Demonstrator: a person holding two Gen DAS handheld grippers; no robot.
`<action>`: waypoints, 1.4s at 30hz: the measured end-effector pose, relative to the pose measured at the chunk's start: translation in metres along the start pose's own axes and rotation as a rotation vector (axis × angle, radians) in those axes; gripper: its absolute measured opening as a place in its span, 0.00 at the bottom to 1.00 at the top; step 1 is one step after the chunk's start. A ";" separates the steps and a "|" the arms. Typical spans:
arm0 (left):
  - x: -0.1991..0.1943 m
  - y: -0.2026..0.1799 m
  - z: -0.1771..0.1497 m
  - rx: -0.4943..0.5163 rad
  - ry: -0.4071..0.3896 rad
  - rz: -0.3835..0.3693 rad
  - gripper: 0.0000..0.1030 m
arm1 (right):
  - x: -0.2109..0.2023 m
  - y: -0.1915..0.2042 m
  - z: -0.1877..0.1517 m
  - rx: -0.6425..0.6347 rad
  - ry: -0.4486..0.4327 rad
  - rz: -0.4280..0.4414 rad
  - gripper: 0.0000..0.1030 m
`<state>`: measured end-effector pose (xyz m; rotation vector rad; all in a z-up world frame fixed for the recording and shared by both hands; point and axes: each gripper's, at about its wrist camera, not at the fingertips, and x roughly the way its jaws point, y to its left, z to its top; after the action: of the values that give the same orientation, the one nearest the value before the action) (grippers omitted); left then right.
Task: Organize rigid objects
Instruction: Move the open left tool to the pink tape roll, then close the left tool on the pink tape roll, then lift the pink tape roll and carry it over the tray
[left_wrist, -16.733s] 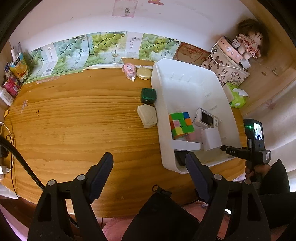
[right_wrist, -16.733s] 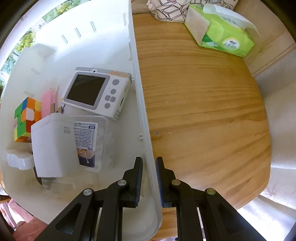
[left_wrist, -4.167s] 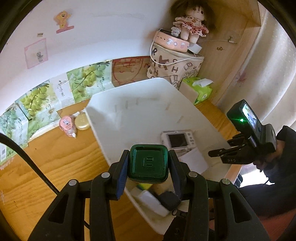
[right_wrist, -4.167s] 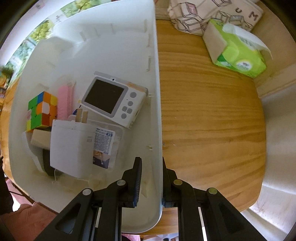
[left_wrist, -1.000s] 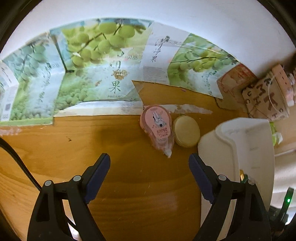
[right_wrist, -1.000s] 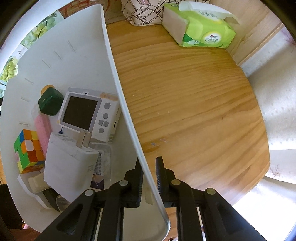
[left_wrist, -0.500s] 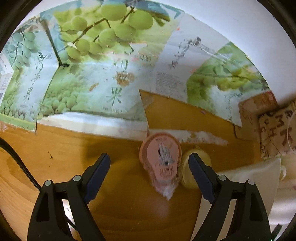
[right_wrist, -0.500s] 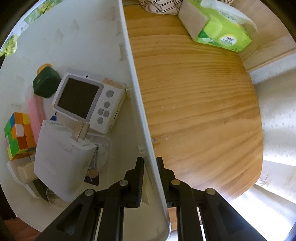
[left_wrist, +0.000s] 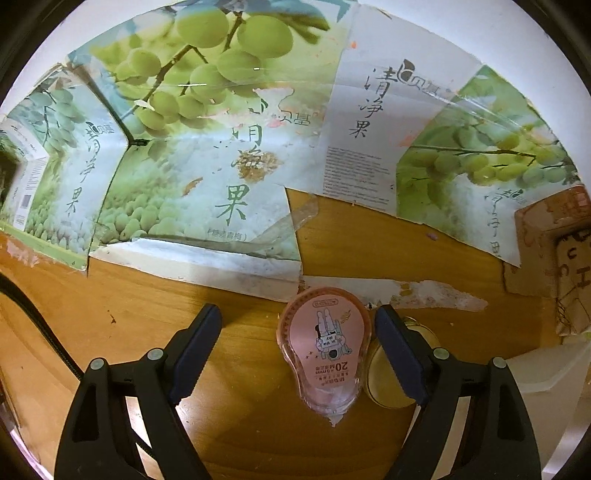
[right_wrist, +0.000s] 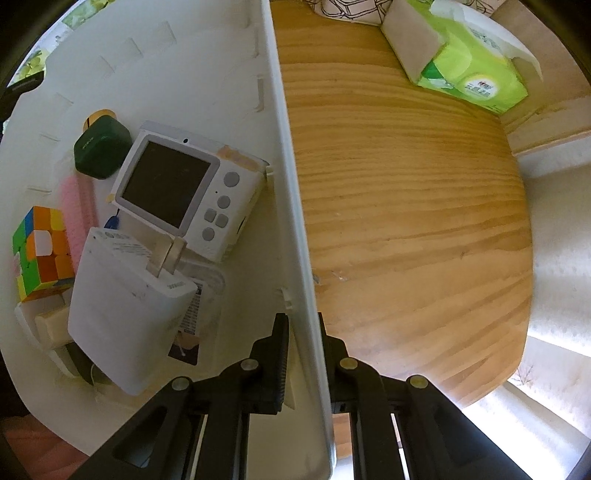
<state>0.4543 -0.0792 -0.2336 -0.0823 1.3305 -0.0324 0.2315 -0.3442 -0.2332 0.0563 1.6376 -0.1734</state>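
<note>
A pink teardrop-shaped tape dispenser (left_wrist: 325, 350) lies on the wooden table, with a round yellow tin (left_wrist: 388, 376) touching its right side. My left gripper (left_wrist: 297, 314) points down over the dispenser. Its jaws are closing, the dispenser sits between them close to the right finger, and neither pad presses on it. My right gripper (right_wrist: 301, 325) is shut on the right wall of the white bin (right_wrist: 284, 147). Inside the bin lie a dark green box (right_wrist: 101, 147), a white camera (right_wrist: 184, 188), a colour cube (right_wrist: 38, 251), a white box (right_wrist: 122, 317) and other small items.
Grape-printed cardboard (left_wrist: 229, 155) lines the wall just behind the dispenser. A corner of the white bin (left_wrist: 546, 373) shows at the right in the left wrist view. A green tissue pack (right_wrist: 469, 66) sits on bare wood right of the bin; the table edge curves nearby.
My left gripper has moved in toward the wall and down, so the pink dispenser now lies between its fingers. The right gripper has rolled slightly while still gripping the bin wall.
</note>
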 end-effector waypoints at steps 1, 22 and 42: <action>0.001 -0.002 0.000 0.002 0.003 0.012 0.82 | 0.000 0.001 0.001 -0.003 0.000 0.001 0.10; -0.014 0.026 -0.033 -0.006 0.013 0.005 0.42 | 0.005 -0.007 -0.006 -0.024 -0.028 0.020 0.10; -0.047 0.100 -0.103 -0.183 0.059 -0.134 0.19 | -0.015 -0.005 -0.026 -0.076 -0.099 0.034 0.10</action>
<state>0.3406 0.0195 -0.2202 -0.3279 1.3833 -0.0267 0.2061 -0.3443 -0.2159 0.0176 1.5417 -0.0864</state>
